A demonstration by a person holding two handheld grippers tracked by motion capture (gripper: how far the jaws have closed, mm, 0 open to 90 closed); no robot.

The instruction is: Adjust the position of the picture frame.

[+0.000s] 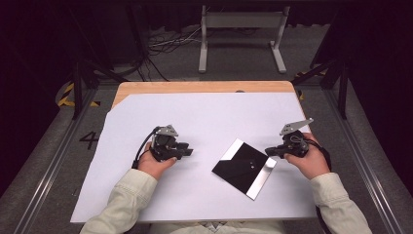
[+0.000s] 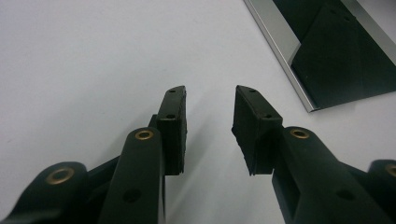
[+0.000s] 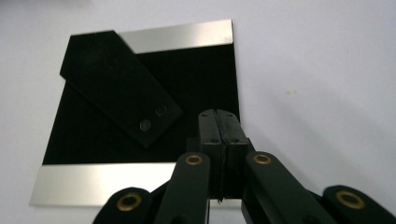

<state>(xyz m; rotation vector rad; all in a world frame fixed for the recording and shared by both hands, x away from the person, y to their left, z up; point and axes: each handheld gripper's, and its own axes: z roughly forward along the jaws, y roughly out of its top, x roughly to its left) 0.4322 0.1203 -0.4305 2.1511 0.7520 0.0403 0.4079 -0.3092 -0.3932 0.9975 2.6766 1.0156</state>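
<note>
Black square plate (image 1: 242, 167) with a bright metal strip along two opposite edges lies flat on the white sheet (image 1: 146, 117) that covers the desk (image 1: 195, 87), right of the middle and turned so its corners point like a diamond in the high view. On its dark face a smaller black bar (image 3: 119, 88) lies slantwise, with two small round marks near one end; whether it is fixed there I cannot tell. The right hand-held gripper (image 1: 271, 151) is much the nearer one: its tips sit just at the plate's right corner, and in the right gripper view (image 3: 218, 122) the jaws are pressed together with nothing between them, pointing across the near strip onto the dark face. The left hand-held gripper (image 1: 184, 150) rests well apart from the plate on its other side, aimed toward it; in the left gripper view (image 2: 210, 109) its jaws stand partly apart and empty over bare sheet, the plate's strip edge ahead and to the right. Any reach would judgeably fall to the right hand, along the plate's diagonal.
</note>
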